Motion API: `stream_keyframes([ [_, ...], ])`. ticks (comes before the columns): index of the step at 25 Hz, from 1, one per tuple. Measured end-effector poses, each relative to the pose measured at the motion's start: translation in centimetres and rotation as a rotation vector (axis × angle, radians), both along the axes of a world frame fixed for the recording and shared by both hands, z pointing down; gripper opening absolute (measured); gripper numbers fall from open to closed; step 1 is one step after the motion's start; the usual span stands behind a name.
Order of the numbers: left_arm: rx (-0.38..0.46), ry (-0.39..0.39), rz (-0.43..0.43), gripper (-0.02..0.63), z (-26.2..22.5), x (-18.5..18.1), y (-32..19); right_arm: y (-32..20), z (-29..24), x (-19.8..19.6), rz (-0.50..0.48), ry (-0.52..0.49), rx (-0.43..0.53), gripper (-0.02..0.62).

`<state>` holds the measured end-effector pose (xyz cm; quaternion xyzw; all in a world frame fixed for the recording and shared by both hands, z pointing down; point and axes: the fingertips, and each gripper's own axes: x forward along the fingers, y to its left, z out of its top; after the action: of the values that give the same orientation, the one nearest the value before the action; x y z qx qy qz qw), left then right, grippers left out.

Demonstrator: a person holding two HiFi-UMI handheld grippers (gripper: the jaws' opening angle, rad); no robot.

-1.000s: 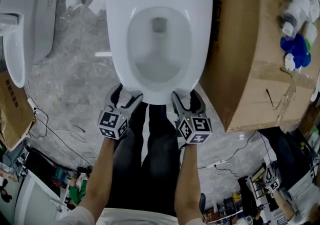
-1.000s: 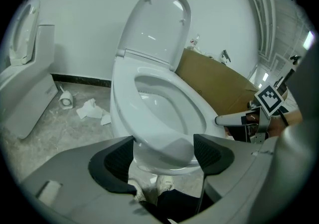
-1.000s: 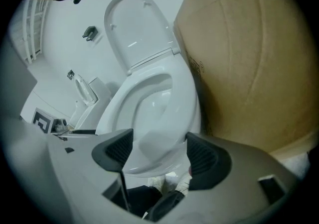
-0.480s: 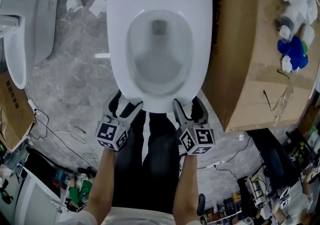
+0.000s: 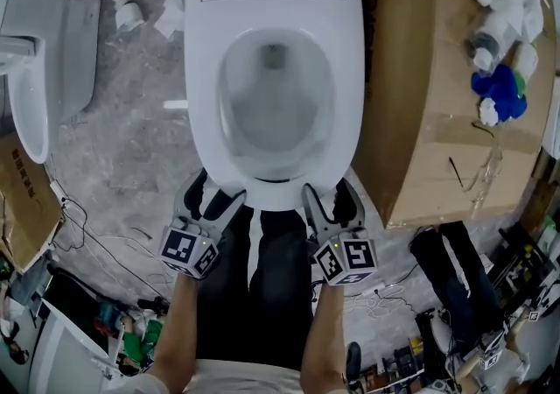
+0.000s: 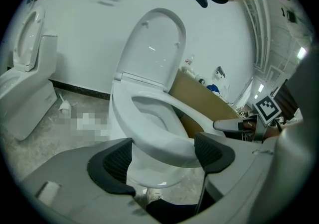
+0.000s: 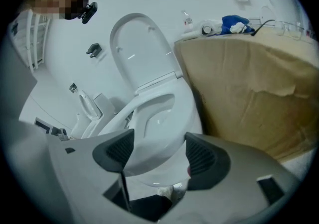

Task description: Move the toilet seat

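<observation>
The white toilet seat lies down on the bowl, and its lid stands upright against the wall. My left gripper is at the seat's front left edge and my right gripper at its front right edge. Both are open. In the left gripper view the seat's front rim runs between the left gripper's two dark pads. The right gripper view shows the rim between the right gripper's wide-apart pads in the same way. Neither pair presses on it.
A large cardboard box stands tight against the toilet's right side, with bottles and a blue item on top. A second toilet is at the left. Cables trail on the grey floor. The person's dark trousers are just behind the grippers.
The head view has shifted, so the toilet and box sit lower in the picture. Both grippers stay at the seat's front edge, still open.
</observation>
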<state>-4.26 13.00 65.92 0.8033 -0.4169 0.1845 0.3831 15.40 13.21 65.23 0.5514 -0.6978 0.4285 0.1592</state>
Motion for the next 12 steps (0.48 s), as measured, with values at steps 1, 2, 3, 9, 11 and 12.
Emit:
stream_keyframes([
  [1,0.001,0.005,-0.001,0.387,-0.4,0.0,-0.2,-0.1,-0.4,0.0,0.003,-0.003,0.005,0.328],
  [2,0.002,0.010,-0.003,0.388,-0.8,0.0,-0.3,-0.3,-0.8,0.1,0.007,-0.005,0.010,0.328],
  [3,0.003,0.015,-0.007,0.388,-1.1,0.1,-0.4,-0.4,-1.2,0.1,0.012,-0.007,0.014,0.328],
  [9,0.015,0.042,-0.039,0.390,-3.3,0.1,-1.3,-1.2,-3.4,0.3,0.036,-0.018,0.043,0.328],
  [11,0.038,0.032,-0.042,0.390,-4.3,0.1,-1.7,-1.6,-4.2,0.3,0.042,-0.022,0.056,0.327],
  [12,0.052,0.024,-0.041,0.390,-4.8,0.0,-2.0,-1.7,-4.6,0.3,0.046,-0.021,0.064,0.322],
])
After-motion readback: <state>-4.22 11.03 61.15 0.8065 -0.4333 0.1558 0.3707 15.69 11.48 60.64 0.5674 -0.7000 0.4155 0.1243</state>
